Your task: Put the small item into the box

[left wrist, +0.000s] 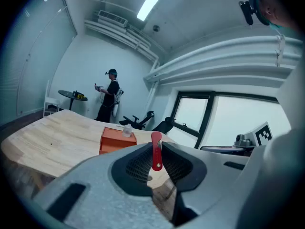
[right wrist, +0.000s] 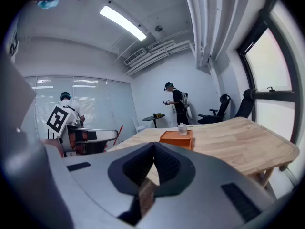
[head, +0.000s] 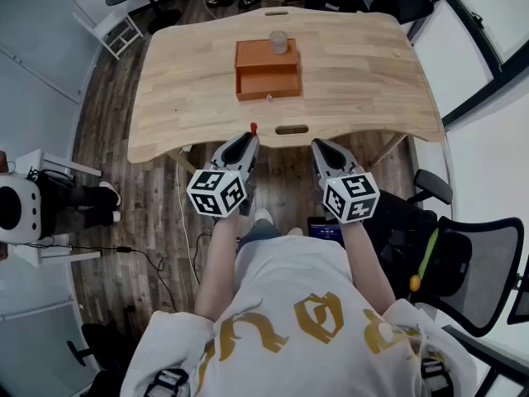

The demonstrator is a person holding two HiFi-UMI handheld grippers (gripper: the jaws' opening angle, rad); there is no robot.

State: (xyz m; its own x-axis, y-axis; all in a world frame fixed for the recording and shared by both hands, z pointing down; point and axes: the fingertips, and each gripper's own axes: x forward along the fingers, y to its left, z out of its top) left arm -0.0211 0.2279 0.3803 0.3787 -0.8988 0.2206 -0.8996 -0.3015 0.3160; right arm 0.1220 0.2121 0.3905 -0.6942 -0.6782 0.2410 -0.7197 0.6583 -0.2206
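An orange box (head: 267,69) lies in the middle of the wooden table (head: 182,81), its open tray facing me. On its closed rear half stands a small clear bottle (head: 278,42). At the table's near edge my left gripper (head: 252,137) is shut on a small red item (head: 254,127). In the left gripper view the red item (left wrist: 156,151) stands upright between the jaws, with the box (left wrist: 117,140) and bottle (left wrist: 127,130) beyond. To its right my right gripper (head: 316,144) is shut with nothing in it. In the right gripper view the gripper (right wrist: 153,148) points toward the box (right wrist: 177,138).
A slot (head: 291,129) is cut in the table's near edge between the grippers. A black office chair (head: 467,259) stands at my right. A person (left wrist: 110,101) stands beyond the table by a small round table (left wrist: 72,95). White stands sit on the floor at left (head: 33,213).
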